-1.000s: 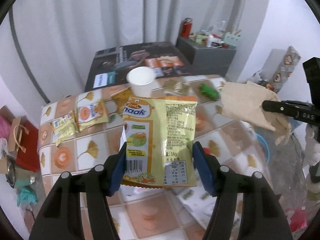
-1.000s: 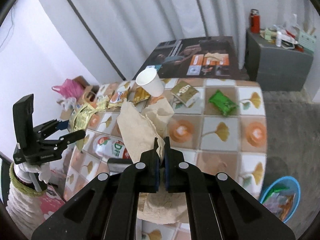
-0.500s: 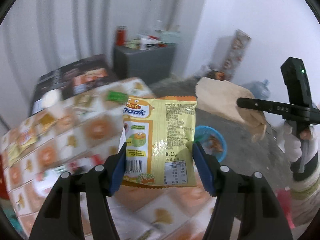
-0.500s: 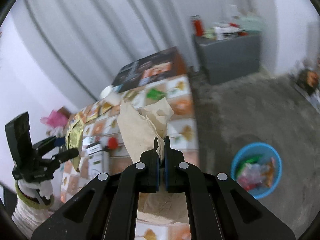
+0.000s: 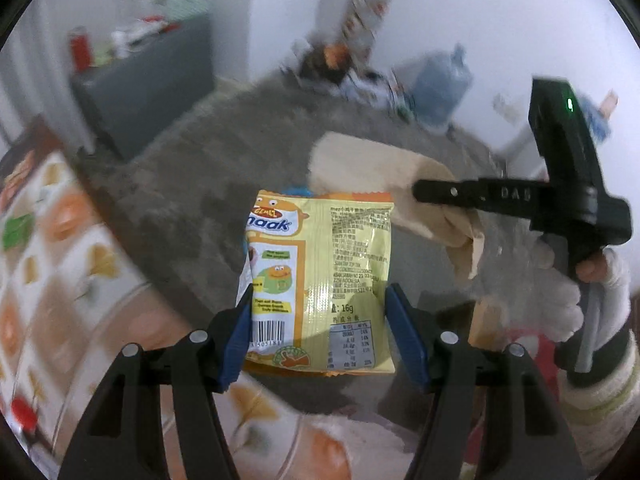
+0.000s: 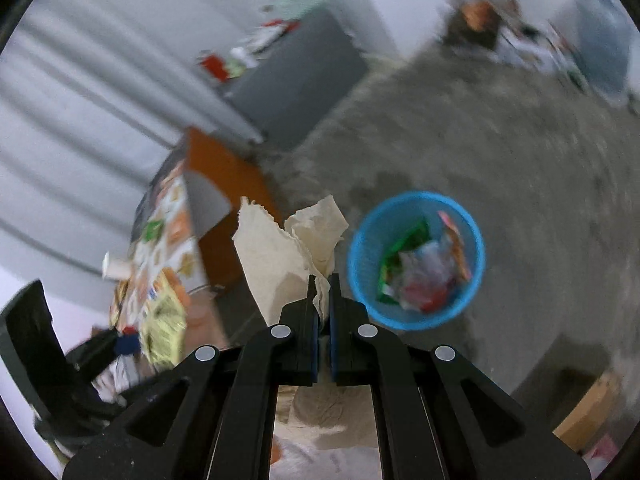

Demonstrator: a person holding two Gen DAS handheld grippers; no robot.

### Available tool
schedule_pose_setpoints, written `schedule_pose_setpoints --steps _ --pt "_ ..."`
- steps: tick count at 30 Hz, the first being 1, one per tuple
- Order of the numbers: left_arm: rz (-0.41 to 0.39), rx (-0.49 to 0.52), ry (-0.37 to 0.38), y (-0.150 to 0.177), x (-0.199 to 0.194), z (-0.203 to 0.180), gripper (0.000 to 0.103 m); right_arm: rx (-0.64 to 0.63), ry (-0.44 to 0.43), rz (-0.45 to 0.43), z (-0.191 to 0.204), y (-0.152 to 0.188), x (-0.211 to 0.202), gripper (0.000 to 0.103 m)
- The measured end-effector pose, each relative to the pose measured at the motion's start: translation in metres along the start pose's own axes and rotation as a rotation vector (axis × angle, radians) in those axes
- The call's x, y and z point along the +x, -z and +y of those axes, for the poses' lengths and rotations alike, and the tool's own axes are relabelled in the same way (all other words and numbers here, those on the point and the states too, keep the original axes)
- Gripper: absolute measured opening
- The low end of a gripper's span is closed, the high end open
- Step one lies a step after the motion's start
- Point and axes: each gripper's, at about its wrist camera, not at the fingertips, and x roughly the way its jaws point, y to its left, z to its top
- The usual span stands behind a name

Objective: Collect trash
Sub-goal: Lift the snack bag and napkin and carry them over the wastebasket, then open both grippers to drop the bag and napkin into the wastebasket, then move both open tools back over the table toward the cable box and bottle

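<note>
A blue basket (image 6: 416, 258) holding wrappers is sitting on the grey floor (image 6: 520, 168) right of centre; the tiled surface (image 6: 168, 248) is carrying packets at left.

Left wrist view: tilted steeply down along the left gripper (image 5: 320, 320), past the tiled table's (image 5: 48, 280) edge at left onto grey floor (image 5: 192, 176). Right wrist view: likewise angled down along the right gripper (image 6: 324, 296), blue bin (image 6: 416, 260) near centre. Shared: grey floor, grey cabinet (image 5: 148, 84) (image 6: 296, 76), table edge, each other's gripper at frame side.
</note>
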Motion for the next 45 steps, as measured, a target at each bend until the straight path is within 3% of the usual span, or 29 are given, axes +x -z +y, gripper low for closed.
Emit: schedule_pose_setpoints --steps 7,11,12,13,14,16,20,24,30,38,41,45 --pt "0.172 0.020 0.009 -0.028 0.110 -0.017 0.062 0.150 0.043 0.051 -0.065 -0.015 0.054 0.003" --pt "0.214 0.009 0.008 -0.044 0.154 -0.015 0.063 0.206 0.055 0.079 -0.087 -0.023 0.086 0.007" --pt "0.214 0.006 0.008 -0.047 0.163 -0.013 0.067 0.212 0.060 0.082 -0.088 -0.027 0.093 0.007" --pt "0.214 0.001 0.006 -0.051 0.177 -0.009 0.072 0.218 0.065 0.090 -0.092 -0.030 0.103 0.013" --pt "0.218 -0.004 -0.002 -0.052 0.184 -0.009 0.082 0.228 0.067 0.100 -0.098 -0.033 0.113 0.030" --pt "0.235 -0.020 -0.030 -0.056 0.205 -0.002 0.084 0.256 0.072 0.109 -0.109 -0.036 0.132 0.054" --pt "0.231 -0.110 -0.028 -0.054 0.221 0.015 0.084 0.261 0.123 0.120 -0.121 -0.035 0.154 0.054" --pt "0.196 -0.094 -0.032 -0.050 0.212 0.016 0.084 0.271 0.123 0.111 -0.127 -0.028 0.153 0.055" --pt "0.110 -0.101 -0.022 -0.046 0.170 0.018 0.084 0.263 0.109 0.063 -0.126 -0.021 0.127 0.055" --pt "-0.076 -0.142 0.013 -0.017 0.055 0.018 0.085 0.182 0.088 -0.025 -0.110 0.010 0.049 0.060" --pt "-0.141 -0.198 0.037 0.003 0.010 0.026 0.088 0.140 0.085 -0.046 -0.096 0.021 0.025 0.064" --pt "-0.245 -0.261 0.016 0.045 -0.050 0.040 0.090 0.089 0.054 -0.092 -0.070 0.035 -0.006 0.068"
